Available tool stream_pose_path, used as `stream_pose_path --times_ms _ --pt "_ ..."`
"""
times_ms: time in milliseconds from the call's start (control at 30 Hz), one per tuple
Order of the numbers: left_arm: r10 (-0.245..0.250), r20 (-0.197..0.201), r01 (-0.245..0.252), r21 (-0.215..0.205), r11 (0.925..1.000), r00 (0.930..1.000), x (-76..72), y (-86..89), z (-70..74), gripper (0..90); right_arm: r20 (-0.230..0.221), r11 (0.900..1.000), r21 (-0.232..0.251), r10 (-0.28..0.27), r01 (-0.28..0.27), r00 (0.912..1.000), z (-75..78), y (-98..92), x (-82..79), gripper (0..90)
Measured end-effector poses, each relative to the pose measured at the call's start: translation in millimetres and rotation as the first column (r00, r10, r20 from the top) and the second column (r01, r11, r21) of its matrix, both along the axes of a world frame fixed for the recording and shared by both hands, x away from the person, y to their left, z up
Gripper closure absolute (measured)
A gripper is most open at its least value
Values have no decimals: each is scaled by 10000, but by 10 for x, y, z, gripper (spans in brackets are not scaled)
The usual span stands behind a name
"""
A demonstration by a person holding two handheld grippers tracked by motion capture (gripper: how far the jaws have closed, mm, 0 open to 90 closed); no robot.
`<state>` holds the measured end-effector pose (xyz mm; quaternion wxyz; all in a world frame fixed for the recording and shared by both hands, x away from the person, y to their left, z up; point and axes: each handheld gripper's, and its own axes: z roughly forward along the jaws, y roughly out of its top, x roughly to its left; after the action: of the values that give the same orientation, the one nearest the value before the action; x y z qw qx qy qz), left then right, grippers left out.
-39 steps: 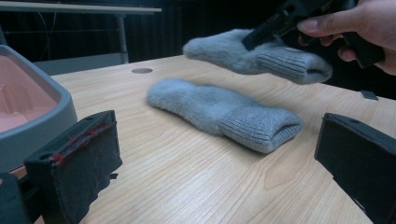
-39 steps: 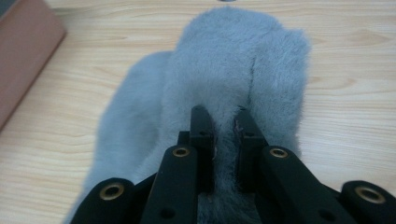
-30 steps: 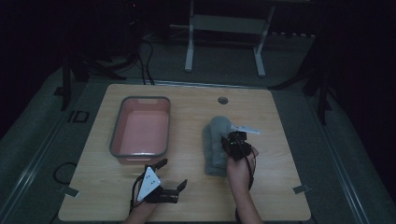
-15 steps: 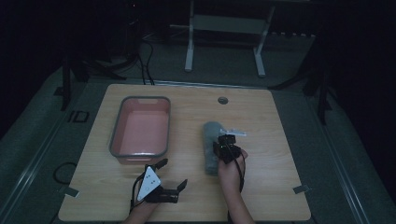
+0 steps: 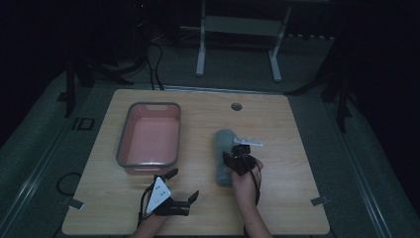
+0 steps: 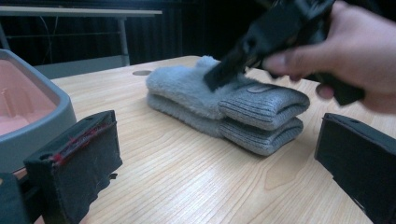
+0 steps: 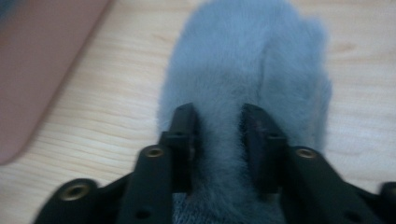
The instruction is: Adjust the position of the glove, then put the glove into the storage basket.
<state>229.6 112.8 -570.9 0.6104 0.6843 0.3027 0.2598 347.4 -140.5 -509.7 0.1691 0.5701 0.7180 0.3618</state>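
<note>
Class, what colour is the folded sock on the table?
Grey; the sock shows best in the left gripper view.

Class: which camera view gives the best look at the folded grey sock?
The left gripper view: the sock shows side-on, folded double, ribbed cuffs clear. The high view shows it small and dim; the right gripper view, blurred fuzz between the jaws.

bare table (image 5: 292, 198) right, tub (image 5: 148, 140) blocking left

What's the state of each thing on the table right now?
Socks: grey, folded and stacked, lying flat on the table.
Tub: pink, upright, empty.
Right gripper: over the socks, jaws just been opening, fuzz between them, not clamped.
Left gripper: jaws wide open, nothing between them, low near the table's front edge.
</note>
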Motion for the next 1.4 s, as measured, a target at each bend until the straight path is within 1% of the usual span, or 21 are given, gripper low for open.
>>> stream_pose_path --times_ms 100,167,200,267,333,400,467,533,633,700,833,933,1000,1033,1133,1200,1233,1267,1300,1333,1400 --pt "-51 -147 50 -33 10000 9999 15 4 3 4 341 9992 242 308 -316 9989 164 -90 -21 508" --pt "-54 -206 55 33 10000 9998 18 -7 7 4 269 9974 355 620 -630 9977 242 -191 8 475" --pt "-39 -241 44 187 9998 9997 17 -18 12 4 348 9954 533 781 -799 9963 268 -262 26 459" --pt "-46 -249 56 389 9992 9997 13 -51 35 4 368 9943 351 998 -1011 9943 306 -405 66 369" --pt "-52 -166 60 506 9987 9998 18 -81 72 4 246 9899 654 1244 -1257 9919 302 -523 103 306" --pt "-104 -375 116 322 9994 9992 49 -129 148 4 45 9837 958 1527 -1524 9883 261 -661 139 234" --pt "-211 -570 223 200 9996 9982 90 -174 200 4 -130 9685 1353 2126 -2090 9770 212 -773 156 148" --pt "-376 -655 389 181 9991 9971 148 -236 255 4 70 9615 1549 2285 -2268 9735 187 -841 155 144" --pt "-459 -1015 486 237 9985 9938 262 -324 321 4 264 9627 1074 2471 -2485 9686 156 -891 171 151" --pt "-584 -1558 611 125 9981 9861 370 -397 372 4 336 9603 874 2629 -2649 9642 136 -921 199 151" --pt "-564 -2236 600 93 9982 9730 589 -552 474 4 363 9526 1195 2773 -2797 9601 148 -932 219 146" --pt "-250 -2401 429 699 9966 9704 750 -678 540 4 314 9568 857 2762 -2779 9606 170 -840 211 118" --pt "-48 -2744 284 820 9962 9616 864 -737 568 31 332 9543 607 2911 -2926 9561 163 -768 214 133" --pt "247 -2868 34 969 9953 9577 917 -766 576 71 211 9539 675 2917 -2925 9563 149 -746 235 171" --pt "726 -3156 -265 1480 9886 9461 1069 -855 571 139 123 9579 850 2743 -2743 9616 90 -721 303 347" --pt "833 -3695 -241 1621 9865 9255 1170 -902 538 150 42 9585 1202 2601 -2587 9656 42 -724 347 446" --pt "833 -3695 -241 1621 9865 9255 1170 -902 538 158 42 9585 1202 2601 -2587 9656 42 -724 347 446" --pt "941 -4216 -231 1704 9851 9019 1247 -930 494 171 38 9595 1283 2522 -2506 9677 -15 -720 369 515" --pt "1075 -4325 -260 1902 9814 8952 1268 -943 470 172 67 9610 1197 2504 -2493 9681 -46 -714 370 527" --pt "1099 -4379 -253 1945 9806 8923 1276 -950 453 192 11 9594 1273 2536 -2516 9673 -92 -707 375 524" --pt "1109 -4599 -151 2070 9782 8810 1297 -960 402 209 -245 9588 1277 2587 -2536 9657 -175 -694 382 483"
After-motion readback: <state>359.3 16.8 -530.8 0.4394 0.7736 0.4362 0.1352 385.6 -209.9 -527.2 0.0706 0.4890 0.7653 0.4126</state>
